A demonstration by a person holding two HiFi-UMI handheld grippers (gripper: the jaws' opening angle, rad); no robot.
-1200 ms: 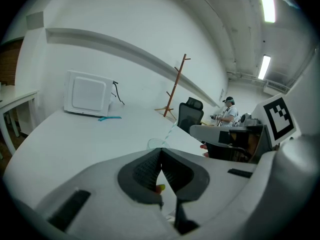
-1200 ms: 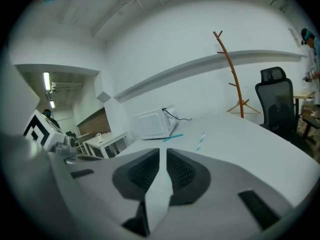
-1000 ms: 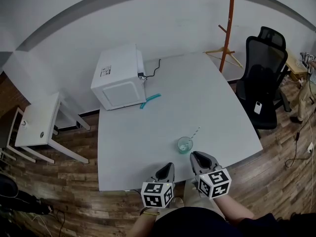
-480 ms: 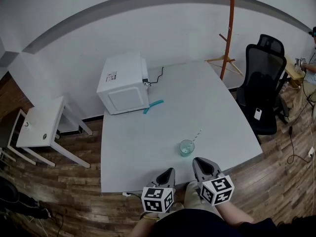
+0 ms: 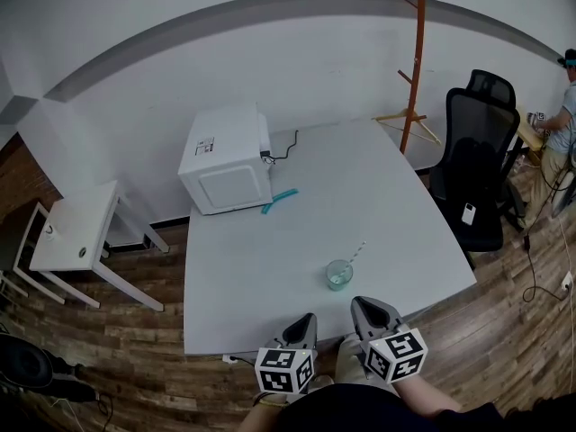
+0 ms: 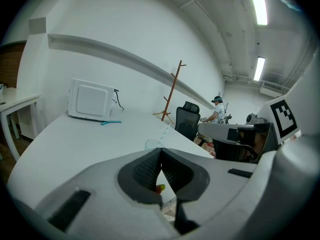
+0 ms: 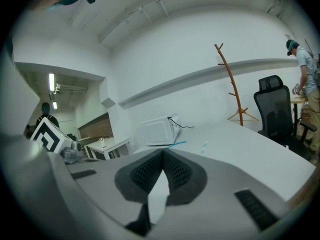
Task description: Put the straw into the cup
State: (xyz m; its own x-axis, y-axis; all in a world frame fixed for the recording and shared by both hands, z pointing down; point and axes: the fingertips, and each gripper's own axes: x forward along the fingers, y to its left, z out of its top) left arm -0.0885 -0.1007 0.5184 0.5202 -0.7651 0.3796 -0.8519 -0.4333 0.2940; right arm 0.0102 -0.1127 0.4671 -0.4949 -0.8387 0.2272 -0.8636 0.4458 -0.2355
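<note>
A clear glass cup (image 5: 339, 274) stands on the white table (image 5: 270, 277) near its front edge, with a striped straw (image 5: 356, 252) leaning out of it to the upper right. The cup (image 6: 152, 144) and straw (image 6: 164, 133) also show in the left gripper view; the straw (image 7: 204, 146) peeks over the jaws in the right gripper view. My left gripper (image 5: 309, 319) and right gripper (image 5: 360, 304) hover just in front of the table edge, below the cup. Both are shut with nothing between the jaws.
A white microwave (image 5: 227, 160) sits at the table's back left with a teal object (image 5: 279, 199) in front of it. A black office chair (image 5: 474, 174) and an orange coat stand (image 5: 416, 52) are at the right. A small white side table (image 5: 76, 228) is left. A person (image 5: 560, 124) stands far right.
Both grippers have drawn back from the cup toward the near table edge. The head view has shifted slightly. The cup and straw stay put.
</note>
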